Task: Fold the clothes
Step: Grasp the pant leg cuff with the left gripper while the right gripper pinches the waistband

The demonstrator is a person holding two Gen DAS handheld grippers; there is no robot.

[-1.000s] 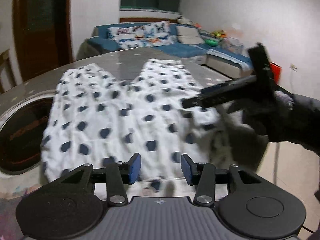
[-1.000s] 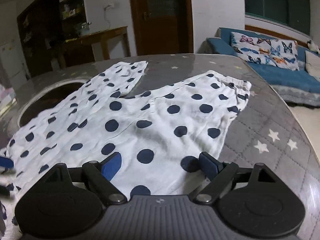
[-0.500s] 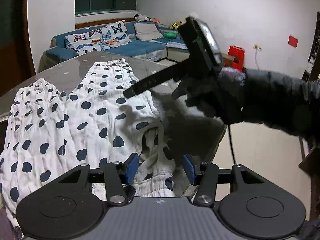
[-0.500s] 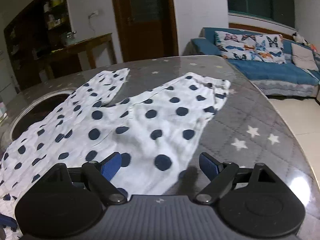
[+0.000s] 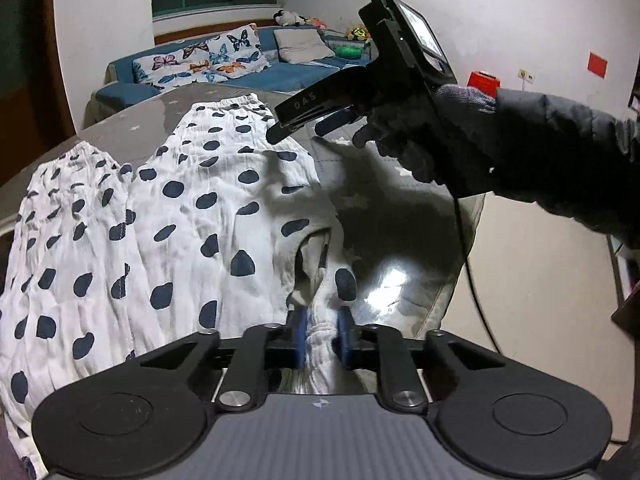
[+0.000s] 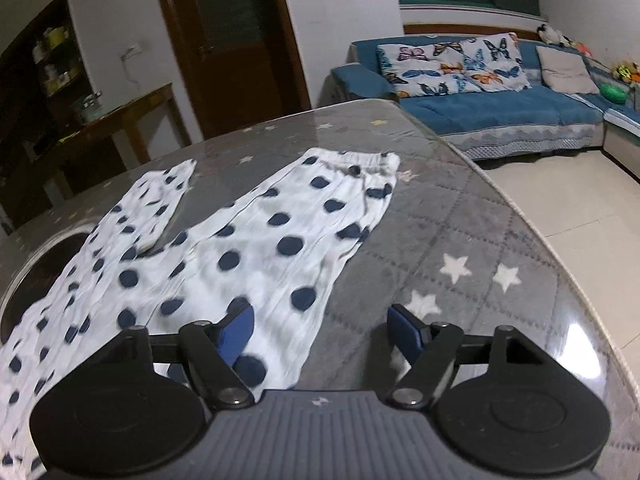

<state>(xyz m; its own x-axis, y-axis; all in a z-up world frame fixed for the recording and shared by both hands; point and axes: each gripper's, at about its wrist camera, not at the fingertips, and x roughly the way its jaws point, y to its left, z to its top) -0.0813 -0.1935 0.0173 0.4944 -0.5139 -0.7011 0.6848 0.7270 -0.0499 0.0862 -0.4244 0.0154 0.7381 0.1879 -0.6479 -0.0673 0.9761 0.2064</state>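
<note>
White trousers with dark blue dots (image 5: pixel 180 220) lie spread flat on a grey star-patterned table (image 5: pixel 400 208). My left gripper (image 5: pixel 322 332) sits at the near right corner of the cloth. Its jaws are closing, and the blue pads squeeze a bunched fold of the trousers between them. In the left wrist view a gloved hand (image 5: pixel 440 136) holds my right gripper (image 5: pixel 300 128) above the far leg. Seen from the right wrist, the right gripper (image 6: pixel 320 324) hovers over the right edge of the trousers (image 6: pixel 280 240). Its jaws are closing but stand wide apart, pressing on nothing.
A blue sofa (image 6: pixel 500 112) with butterfly cushions stands beyond the table. A round dark opening (image 6: pixel 48 272) is set in the table at the left. The table's curved edge (image 6: pixel 560 264) drops to a tiled floor (image 6: pixel 580 200) on the right. A wooden side table (image 6: pixel 132 116) stands by the door.
The left gripper's jaws have come together on a bunched fold at the trousers' corner. The right gripper has shifted right to the cloth's edge and its jaws have narrowed a little.
</note>
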